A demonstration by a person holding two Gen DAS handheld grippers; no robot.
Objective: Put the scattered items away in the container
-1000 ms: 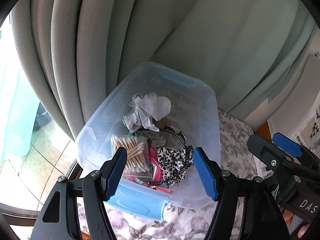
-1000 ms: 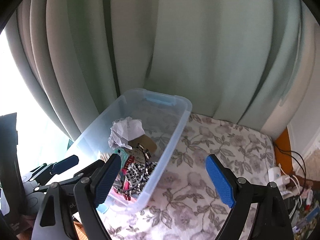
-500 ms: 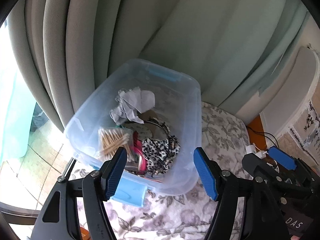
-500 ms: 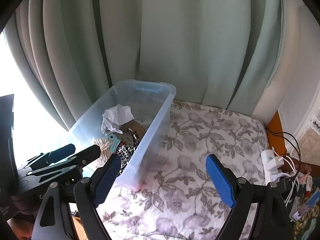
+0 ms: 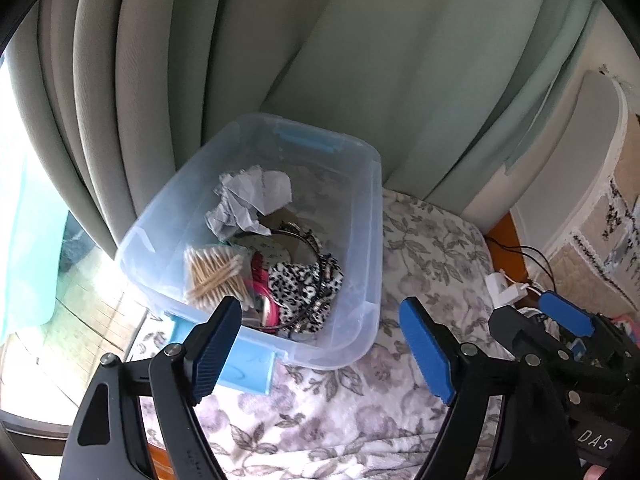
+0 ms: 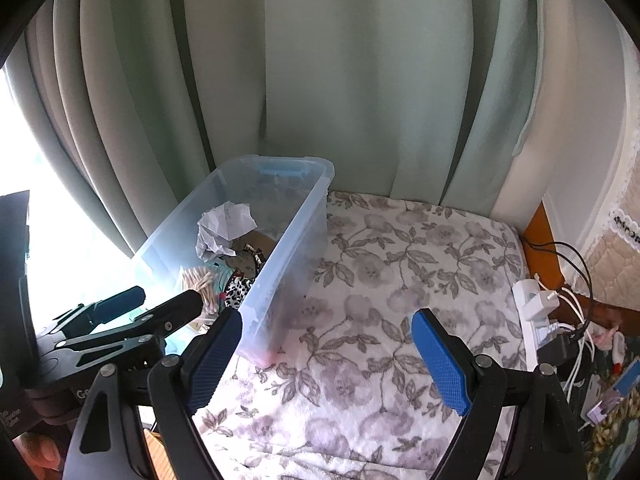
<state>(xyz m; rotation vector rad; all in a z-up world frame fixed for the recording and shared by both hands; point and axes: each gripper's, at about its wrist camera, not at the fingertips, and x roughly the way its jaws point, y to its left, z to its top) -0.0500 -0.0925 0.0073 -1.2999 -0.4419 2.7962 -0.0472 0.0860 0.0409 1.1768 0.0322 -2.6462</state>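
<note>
A clear plastic container [image 5: 362, 248] with blue handles stands on a floral blanket [image 5: 420, 256] against the curtain. Inside lie crumpled white paper [image 5: 252, 196], a pack of cotton swabs [image 5: 216, 272], a leopard-print headband [image 5: 304, 284] and pink items. My left gripper [image 5: 322, 340] is open and empty, in front of the container's near end. My right gripper [image 6: 326, 356] is open and empty over the blanket, right of the container [image 6: 296, 224]. Each gripper shows in the other's view, the right one [image 5: 560, 320] and the left one [image 6: 156, 308].
Grey-green curtains [image 6: 320, 80] hang behind the container. A white power strip [image 6: 536, 312] with plugs and cables lies at the blanket's right edge, beside an orange wooden edge [image 6: 540, 236]. A bright window [image 5: 24, 240] is at the left.
Both grippers have drawn back and away from the container, which now looks smaller and farther. Both stay open and empty. The container's contents have not moved.
</note>
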